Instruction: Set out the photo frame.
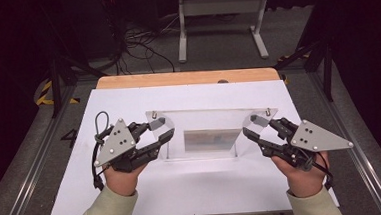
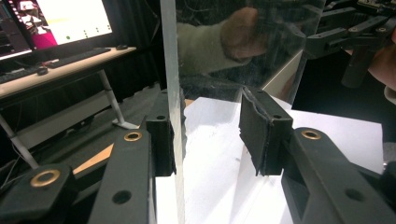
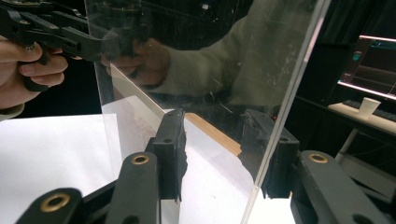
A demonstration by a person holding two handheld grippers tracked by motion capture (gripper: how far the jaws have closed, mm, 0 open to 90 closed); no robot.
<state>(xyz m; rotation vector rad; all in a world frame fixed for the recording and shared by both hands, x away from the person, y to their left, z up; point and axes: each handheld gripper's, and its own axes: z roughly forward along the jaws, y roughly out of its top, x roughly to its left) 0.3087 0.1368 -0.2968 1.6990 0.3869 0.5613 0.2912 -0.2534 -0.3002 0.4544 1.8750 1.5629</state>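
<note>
A clear acrylic panel (image 1: pixel 207 120) stands upright across the middle of the white board (image 1: pixel 193 182). My left gripper (image 1: pixel 162 129) is open at the panel's left end. In the left gripper view the panel's edge (image 2: pixel 170 70) runs up between the jaws, right against the left pad (image 2: pixel 161 144) and well away from the right pad (image 2: pixel 259 135). My right gripper (image 1: pixel 258 127) is open at the panel's right end. In the right gripper view the panel (image 3: pixel 201 65) passes between the jaws, and the far pad (image 3: pixel 275 154) shows through it.
The white board lies on a wooden table (image 1: pixel 186 78). Beyond it are a white frame stand (image 1: pixel 221 23) and floor cables (image 1: pixel 139 43). A desk with a monitor (image 2: pixel 70 18) and a paper cup (image 3: pixel 370 106) sit far off to the sides.
</note>
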